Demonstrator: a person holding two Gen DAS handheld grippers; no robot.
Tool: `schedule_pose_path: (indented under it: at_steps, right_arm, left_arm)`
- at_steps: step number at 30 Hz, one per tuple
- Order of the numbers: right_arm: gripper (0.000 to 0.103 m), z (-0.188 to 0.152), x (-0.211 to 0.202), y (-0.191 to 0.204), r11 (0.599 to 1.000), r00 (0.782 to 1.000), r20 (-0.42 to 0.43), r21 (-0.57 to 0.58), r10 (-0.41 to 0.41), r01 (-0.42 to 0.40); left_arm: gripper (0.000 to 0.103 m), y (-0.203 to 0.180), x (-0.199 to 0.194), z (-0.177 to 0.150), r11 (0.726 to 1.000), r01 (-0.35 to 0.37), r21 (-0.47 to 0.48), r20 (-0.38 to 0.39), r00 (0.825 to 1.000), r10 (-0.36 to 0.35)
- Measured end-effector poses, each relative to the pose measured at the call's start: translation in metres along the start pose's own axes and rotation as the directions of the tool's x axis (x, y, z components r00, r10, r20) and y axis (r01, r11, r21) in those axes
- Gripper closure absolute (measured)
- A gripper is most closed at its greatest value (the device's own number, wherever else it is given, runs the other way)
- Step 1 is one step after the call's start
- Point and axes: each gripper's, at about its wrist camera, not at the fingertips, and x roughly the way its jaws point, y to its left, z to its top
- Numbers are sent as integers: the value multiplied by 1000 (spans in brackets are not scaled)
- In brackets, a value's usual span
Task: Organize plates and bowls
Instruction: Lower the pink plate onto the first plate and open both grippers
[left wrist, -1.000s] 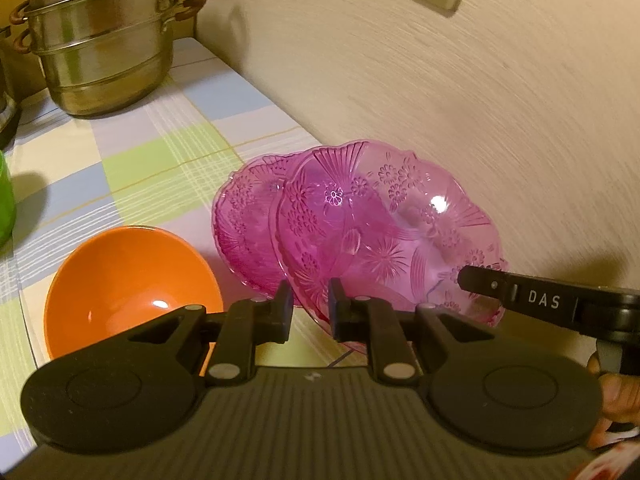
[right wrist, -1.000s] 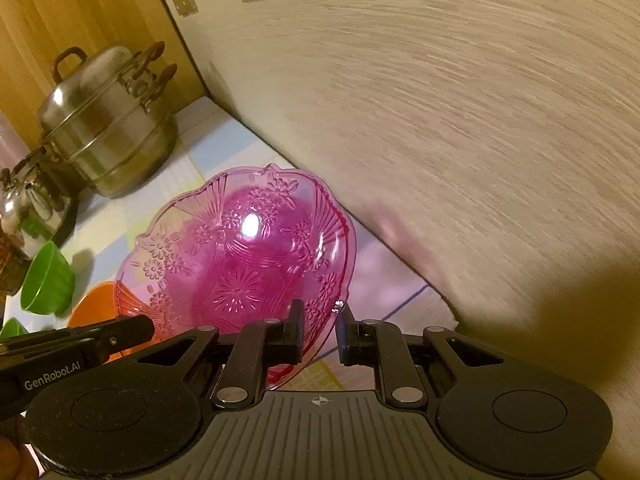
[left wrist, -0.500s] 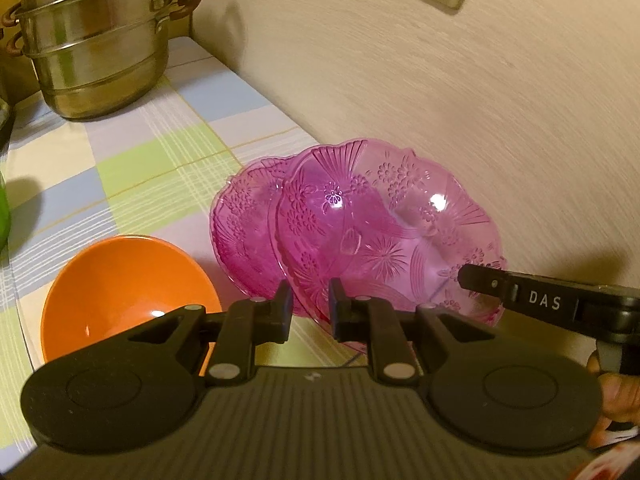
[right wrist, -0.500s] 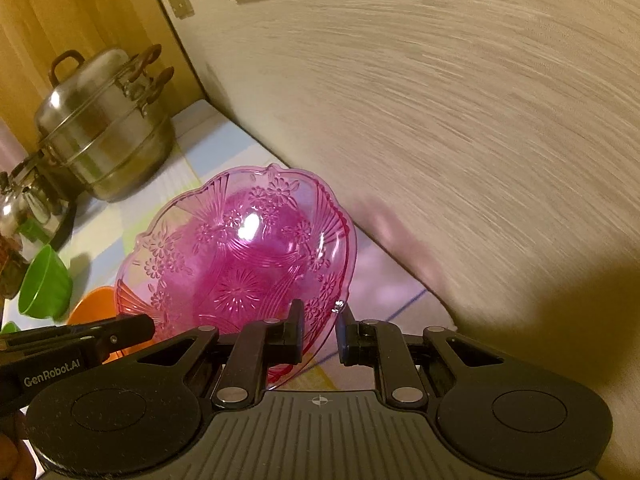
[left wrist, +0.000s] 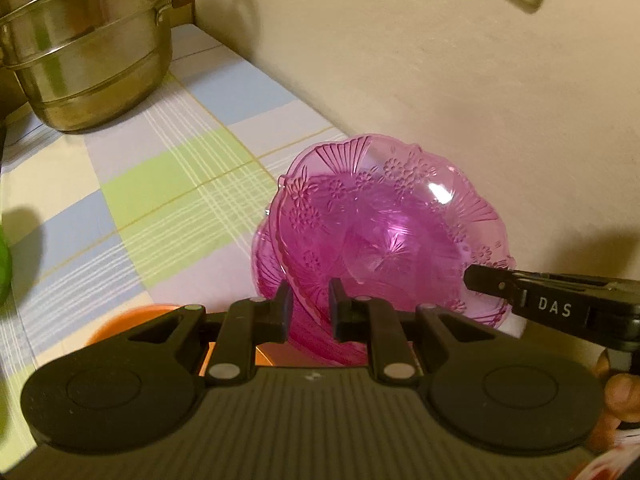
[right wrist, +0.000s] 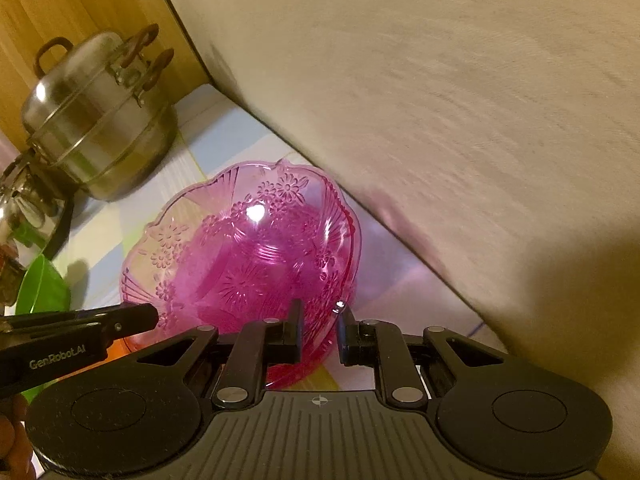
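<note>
From the left wrist view, our left gripper (left wrist: 308, 306) is pinched nearly shut on the near rim of the pink glass plate (left wrist: 384, 232), and the right gripper (left wrist: 486, 280) clamps the same rim on the far side. So we hold the plate between us, tilted, above a second pink plate (left wrist: 266, 252) that lies on the checked tablecloth (left wrist: 168, 184) close to the wall (left wrist: 400, 60). The orange bowl (left wrist: 120, 322) sits just beside the lower plate, partly hidden by our gripper. Both grips are thin rim pinches on smooth glass — if one hand drifts from the other, the rim could twist out and the plate could drop onto the one below and chip.

From the right wrist view, the right gripper (right wrist: 318, 326) is likewise almost closed on the plate's rim, and the left gripper (right wrist: 148, 314) bites the opposite edge. The wall stands close on the right — a swing that way could knock the plate. The green bowl (right wrist: 42, 286) and the steamer pot (right wrist: 100, 120) stand well apart, out of harm's way.
</note>
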Motion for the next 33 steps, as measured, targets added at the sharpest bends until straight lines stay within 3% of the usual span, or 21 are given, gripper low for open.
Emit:
schedule_pose_path:
  at_steps: [18,28,33]
  right_arm:
    - [85,4,29,13,999,997,-66,-21,-34,32]
    - [84,6,32,15,998,997,-62,-45,-39,36]
    - [56,4,23,11,999,999,-22,-29,-26,25]
  left_arm:
    - [83,9,29,4,1000,-7,27,-73,997,9]
    - [78,7,32,3,999,-8,34,-81,997,11]
    - [71,11,24,2,1000,-17,4,-50,999,17]
